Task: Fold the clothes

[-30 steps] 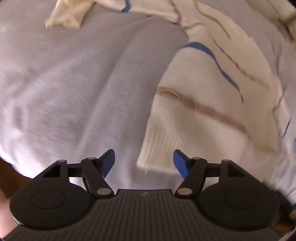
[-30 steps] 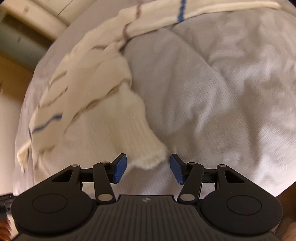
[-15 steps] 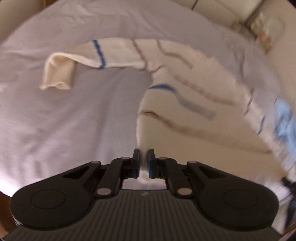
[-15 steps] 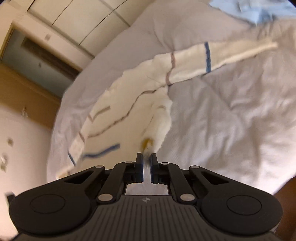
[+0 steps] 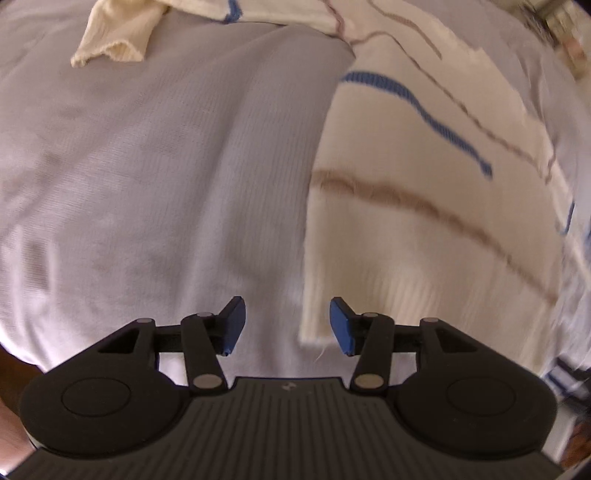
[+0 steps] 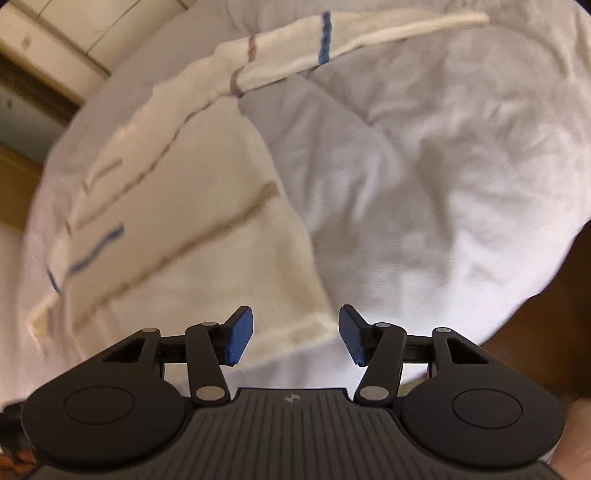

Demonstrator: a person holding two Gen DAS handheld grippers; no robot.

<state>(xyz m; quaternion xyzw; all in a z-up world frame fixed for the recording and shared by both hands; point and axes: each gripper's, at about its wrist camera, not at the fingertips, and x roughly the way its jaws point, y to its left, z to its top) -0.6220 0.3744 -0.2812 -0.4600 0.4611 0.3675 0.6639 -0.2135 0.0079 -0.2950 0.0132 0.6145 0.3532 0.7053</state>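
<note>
A cream knit sweater [image 5: 424,192] with brown and blue stripes lies flat on a white bed cover [image 5: 155,177]. Its left sleeve [image 5: 122,40] stretches to the far left. My left gripper [image 5: 287,325] is open, with the sweater's lower left hem corner [image 5: 314,328] lying between its fingers. In the right wrist view the sweater [image 6: 192,240] lies at the left, its right sleeve [image 6: 351,40] reaching to the far right. My right gripper [image 6: 295,334] is open over the lower right hem corner [image 6: 314,328].
The white bed cover [image 6: 461,184] is wrinkled and runs to the bed's edge at the right. Cupboard doors [image 6: 66,26] and a wooden frame stand beyond the bed at the far left. Dark floor [image 6: 554,314] shows at the right.
Half a second ago both grippers were shut on the hem corners and held them up. Now both are open, low over the bed, and the hem lies flat.
</note>
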